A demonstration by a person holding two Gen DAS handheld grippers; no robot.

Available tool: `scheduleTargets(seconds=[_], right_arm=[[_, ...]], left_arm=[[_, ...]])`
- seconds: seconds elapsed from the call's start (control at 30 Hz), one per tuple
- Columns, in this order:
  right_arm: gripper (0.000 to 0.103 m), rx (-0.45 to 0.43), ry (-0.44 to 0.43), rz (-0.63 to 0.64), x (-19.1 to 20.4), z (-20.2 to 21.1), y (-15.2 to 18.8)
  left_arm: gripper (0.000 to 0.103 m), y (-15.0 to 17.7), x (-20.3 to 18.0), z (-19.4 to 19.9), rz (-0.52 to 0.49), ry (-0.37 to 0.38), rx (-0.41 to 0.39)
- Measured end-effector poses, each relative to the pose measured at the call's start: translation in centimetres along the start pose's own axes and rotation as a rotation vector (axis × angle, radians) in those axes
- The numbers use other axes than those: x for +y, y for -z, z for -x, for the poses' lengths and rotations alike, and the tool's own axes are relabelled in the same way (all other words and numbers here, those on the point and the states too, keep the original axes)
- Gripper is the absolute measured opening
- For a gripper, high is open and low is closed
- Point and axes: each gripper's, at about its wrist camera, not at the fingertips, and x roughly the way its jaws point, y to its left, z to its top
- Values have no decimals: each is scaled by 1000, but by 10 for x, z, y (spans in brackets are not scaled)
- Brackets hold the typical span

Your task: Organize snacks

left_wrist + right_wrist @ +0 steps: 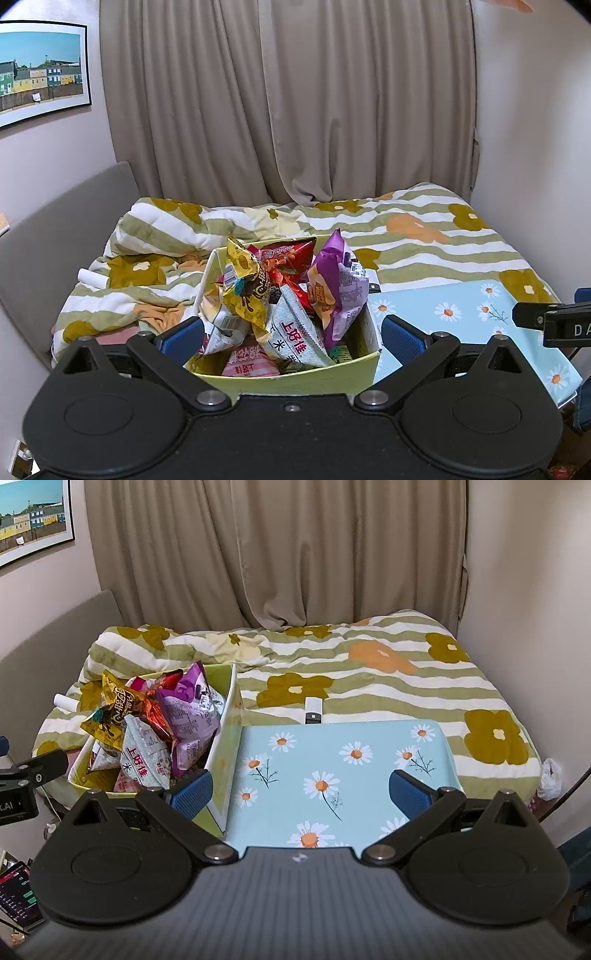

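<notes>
Left claw (291, 330) being held wide open around yellow-green snack box (295, 380); right claw (301, 794) being held wide open, empty, above daisy-print surface (332, 753).

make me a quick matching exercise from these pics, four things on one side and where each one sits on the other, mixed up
Things:
1. purple snack bag
2. white remote
3. daisy-print board
4. framed picture

Places:
A. on the wall, left of the curtain
B. in the yellow-green box
C. on the striped blanket, behind the board
D. lying flat, right of the box

Pairs: 1-B, 2-C, 3-D, 4-A
</notes>
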Motion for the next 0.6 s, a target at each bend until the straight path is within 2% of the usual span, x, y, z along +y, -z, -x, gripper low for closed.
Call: scheduleTargets(seconds=[0.6], right_arm=[[103,18,3,-2,3,-6,2]], left_arm=[[103,2,5,-3,3,9,7]])
